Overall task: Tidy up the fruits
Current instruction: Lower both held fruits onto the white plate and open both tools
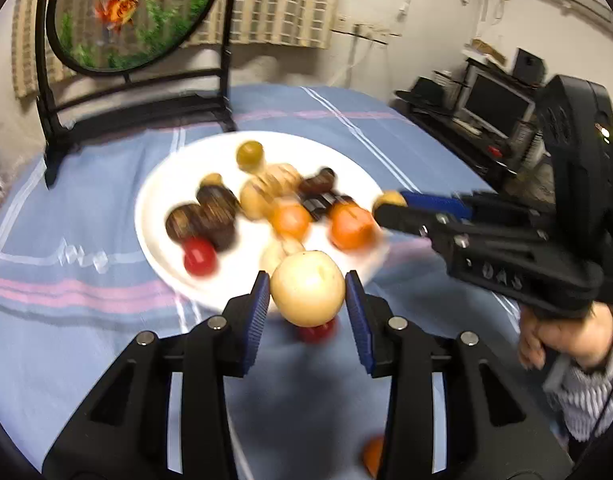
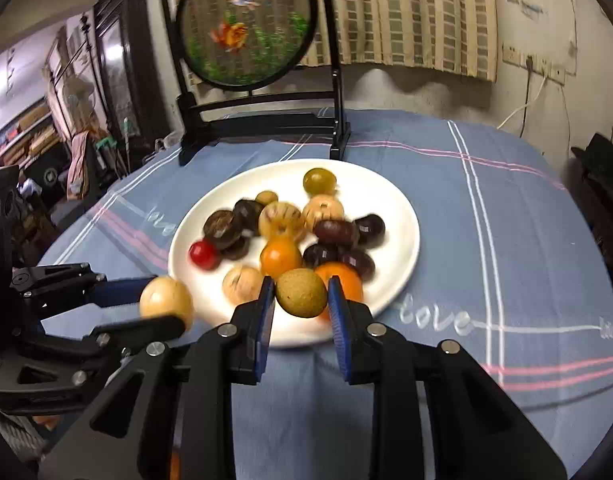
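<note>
A white plate [image 1: 154,184] [image 2: 402,208] on the blue tablecloth carries several small fruits: dark brown, tan, orange, red and green ones. Over the plate's near rim, my left gripper [image 1: 308,292] is shut on a pale yellow round fruit [image 1: 307,288]. The right wrist view shows this left gripper [image 2: 162,304] at the left with the same pale fruit [image 2: 166,298]. My right gripper [image 2: 301,296] is shut on a greenish-brown round fruit [image 2: 301,292], held above the plate's front edge. In the left wrist view the right gripper [image 1: 392,205] reaches in from the right, that fruit [image 1: 390,199] at its tip.
A round goldfish screen [image 1: 130,12] [image 2: 246,28] on a black stand occupies the table's far side. A red fruit [image 1: 316,332] and an orange one [image 1: 372,456] lie on the cloth near me. A person's hand [image 1: 546,344] holds the right gripper. A desk with a monitor [image 1: 494,104] stands beyond the table.
</note>
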`<state>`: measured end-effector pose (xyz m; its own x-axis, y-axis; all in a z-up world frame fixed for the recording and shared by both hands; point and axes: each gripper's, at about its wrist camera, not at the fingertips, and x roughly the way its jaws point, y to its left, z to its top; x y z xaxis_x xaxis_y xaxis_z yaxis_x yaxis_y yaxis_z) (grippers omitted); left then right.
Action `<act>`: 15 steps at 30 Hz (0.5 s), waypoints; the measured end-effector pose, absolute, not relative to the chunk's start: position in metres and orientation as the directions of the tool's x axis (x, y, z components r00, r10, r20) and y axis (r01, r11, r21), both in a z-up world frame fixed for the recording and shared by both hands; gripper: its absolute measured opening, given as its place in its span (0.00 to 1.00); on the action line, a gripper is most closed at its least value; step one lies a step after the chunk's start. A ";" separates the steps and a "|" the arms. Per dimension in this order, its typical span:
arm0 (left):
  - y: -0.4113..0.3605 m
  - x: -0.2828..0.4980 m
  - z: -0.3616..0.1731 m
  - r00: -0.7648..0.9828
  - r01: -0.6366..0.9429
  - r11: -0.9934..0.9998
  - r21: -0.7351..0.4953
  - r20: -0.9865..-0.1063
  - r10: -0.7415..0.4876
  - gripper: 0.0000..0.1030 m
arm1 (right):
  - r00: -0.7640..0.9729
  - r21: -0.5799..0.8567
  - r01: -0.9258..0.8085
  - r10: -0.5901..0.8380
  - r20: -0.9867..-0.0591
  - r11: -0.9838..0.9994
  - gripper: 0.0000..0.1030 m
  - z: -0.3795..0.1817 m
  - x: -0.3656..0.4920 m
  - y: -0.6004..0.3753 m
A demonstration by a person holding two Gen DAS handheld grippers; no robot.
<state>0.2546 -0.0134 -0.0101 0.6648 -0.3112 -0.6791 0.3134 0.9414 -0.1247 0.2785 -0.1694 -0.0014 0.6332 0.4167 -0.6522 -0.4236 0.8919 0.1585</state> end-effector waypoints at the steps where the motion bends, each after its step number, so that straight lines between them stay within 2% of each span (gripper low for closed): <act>1: -0.015 0.266 -0.012 0.673 0.298 0.948 -0.109 -0.680 -0.290 0.38 | 0.626 0.170 -0.422 0.422 -0.656 0.890 0.27 -0.004 0.286 -0.167; 6: -0.017 0.296 -0.027 0.667 0.251 0.963 -0.095 -0.704 -0.243 0.40 | 0.609 0.214 -0.416 0.445 -0.656 0.884 0.30 -0.019 0.314 -0.158; 7: -0.016 0.299 -0.029 0.674 0.237 0.967 -0.093 -0.701 -0.233 0.42 | 0.602 0.218 -0.410 0.442 -0.665 0.886 0.50 -0.019 0.318 -0.158; 8: -0.014 0.302 -0.030 0.676 0.229 0.969 -0.091 -0.702 -0.226 0.48 | 0.614 0.218 -0.396 0.434 -0.659 0.892 0.66 -0.019 0.319 -0.161; 11: -0.010 0.302 -0.030 0.683 0.218 0.971 -0.102 -0.694 -0.227 0.59 | 0.635 0.235 -0.394 0.448 -0.630 0.889 0.66 -0.015 0.316 -0.168; 13: -0.006 0.300 -0.028 0.683 0.220 0.968 -0.117 -0.691 -0.238 0.61 | 0.642 0.247 -0.390 0.454 -0.618 0.887 0.66 -0.012 0.313 -0.171; 15: -0.004 0.294 -0.025 0.689 0.220 0.968 -0.118 -0.684 -0.240 0.70 | 0.641 0.264 -0.393 0.468 -0.608 0.881 0.66 -0.007 0.308 -0.175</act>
<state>0.2941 -0.0037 -0.0251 0.6891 -0.2399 -0.6838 0.2203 0.9683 -0.1177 0.3084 -0.1746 -0.0068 0.6408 0.4684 -0.6082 -0.3928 0.8808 0.2644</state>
